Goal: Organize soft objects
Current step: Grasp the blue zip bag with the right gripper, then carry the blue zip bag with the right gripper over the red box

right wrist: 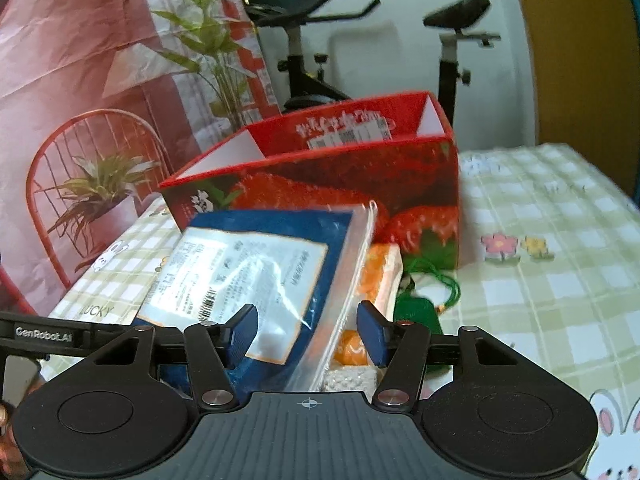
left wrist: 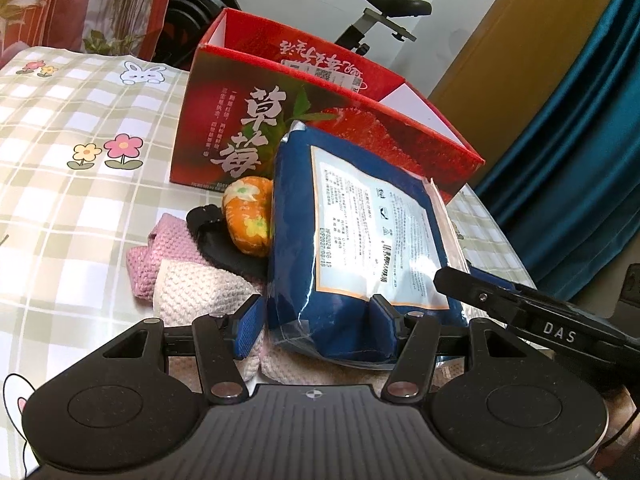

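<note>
I see the blue packet (left wrist: 360, 232) propped up on the heap of soft things, just near of the red strawberry box (left wrist: 320, 120). My left gripper (left wrist: 316, 324) pinches the packet's near corner between both pads. My right gripper (right wrist: 306, 330) stands spread about the packet's clear zip edge, pads off it. Left of the packet lie an orange floral pouch (left wrist: 248, 216) and pink-and-cream knitted cloths (left wrist: 180, 276) on the checked tablecloth (left wrist: 60, 200).
</note>
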